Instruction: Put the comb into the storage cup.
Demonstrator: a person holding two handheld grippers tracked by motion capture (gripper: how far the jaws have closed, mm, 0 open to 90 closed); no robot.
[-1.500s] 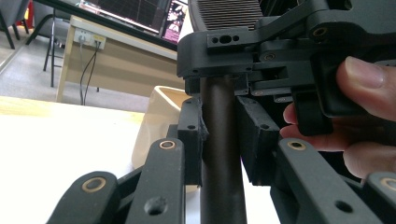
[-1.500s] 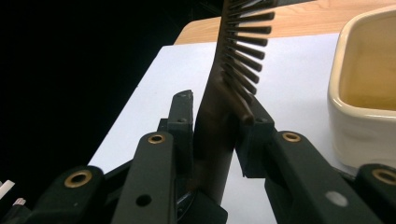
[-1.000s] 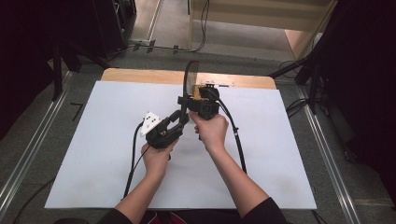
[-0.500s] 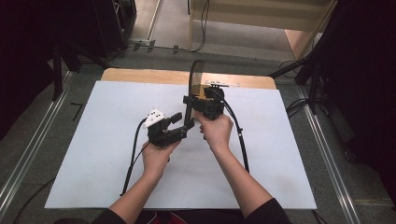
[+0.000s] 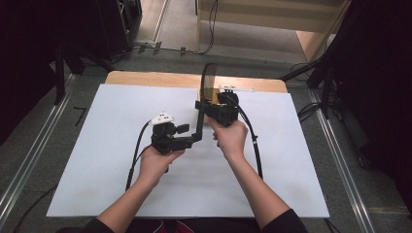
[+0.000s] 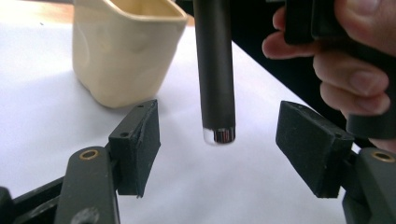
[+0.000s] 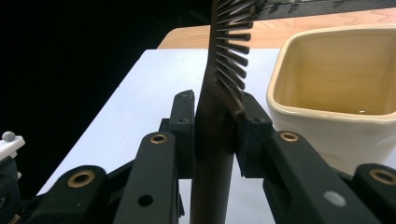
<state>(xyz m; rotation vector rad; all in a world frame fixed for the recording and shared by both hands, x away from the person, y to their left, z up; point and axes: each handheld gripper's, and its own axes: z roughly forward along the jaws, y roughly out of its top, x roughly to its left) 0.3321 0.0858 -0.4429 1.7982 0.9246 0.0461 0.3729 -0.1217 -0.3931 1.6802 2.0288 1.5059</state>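
Scene: a person sits at a table [image 5: 121, 184] covered in white, a two-jaw gripper in each hand, seen from above.
Hairbrush: a dark hairbrush [image 7: 224, 70] with a round handle and rows of bristles stands upright, lifted off the table near its middle, towards the far edge.
Right gripper: the right gripper [image 7: 215, 133] is clamped on the brush where the handle meets the bristles, its pads pressing both sides.
Left gripper: the left gripper [image 6: 217, 144] sits low beside the handle's bottom end; its jaws have just been opening and now stand wide, the shiny handle tip between the pads without touching either.
Cup: a cream square-sided cup [image 6: 123, 44], with rounded corners, stands on the white cover just behind the brush, near the table's bare wooden far edge.
Hands: the right hand [image 5: 231, 138] and left hand [image 5: 155, 165] are close together over the table's middle.
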